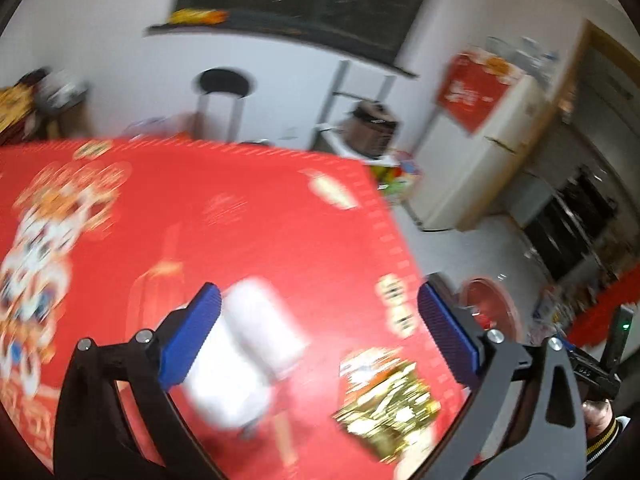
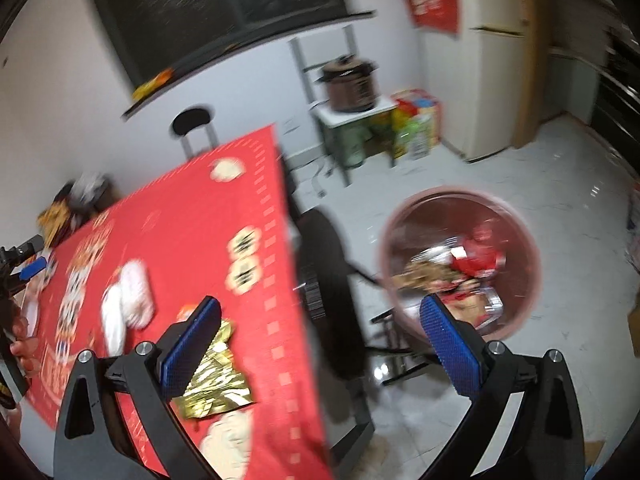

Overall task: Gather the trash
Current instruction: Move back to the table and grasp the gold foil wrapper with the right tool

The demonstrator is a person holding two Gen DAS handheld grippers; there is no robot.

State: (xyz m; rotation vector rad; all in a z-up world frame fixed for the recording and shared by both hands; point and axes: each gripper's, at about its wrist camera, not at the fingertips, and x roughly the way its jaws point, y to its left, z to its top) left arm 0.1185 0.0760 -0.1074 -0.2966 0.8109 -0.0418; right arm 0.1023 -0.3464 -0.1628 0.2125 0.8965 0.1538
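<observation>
The trash I am after lies on the red-covered desk [image 1: 260,220]: a crumpled gold foil wrapper [image 1: 384,412] near the desk's right edge, and just beside it, toward the middle, a white crumpled wad [image 1: 248,356] (too blurred for me to say whether it is paper or a cup). Through the left wrist camera my left claw [image 1: 318,340] hangs wide open over both, gripping nothing; its blue left pad overlaps the white wad in the picture, though I cannot tell whether it touches, and the foil sits lower right between the fingers. From the right wrist camera the same gold foil wrapper [image 2: 218,384] shows partly behind the left finger of my right claw [image 2: 320,344], which is also spread wide and empty, straddling the desk's edge [image 2: 280,280] with its right finger out over the floor. The white wad [image 2: 128,304] lies farther in on the cloth. Beyond that right finger, on the pale tiled floor [image 2: 540,184], stands a round pinkish-red bin [image 2: 524,240] already holding red and silvery wrappers. A black chair [image 2: 332,280] stands between desk and bin. Farther off I see a brown cooker [image 2: 352,84] on a small stand, a cream fridge [image 2: 496,60], and a dark window [image 2: 212,8] on the back wall.
</observation>
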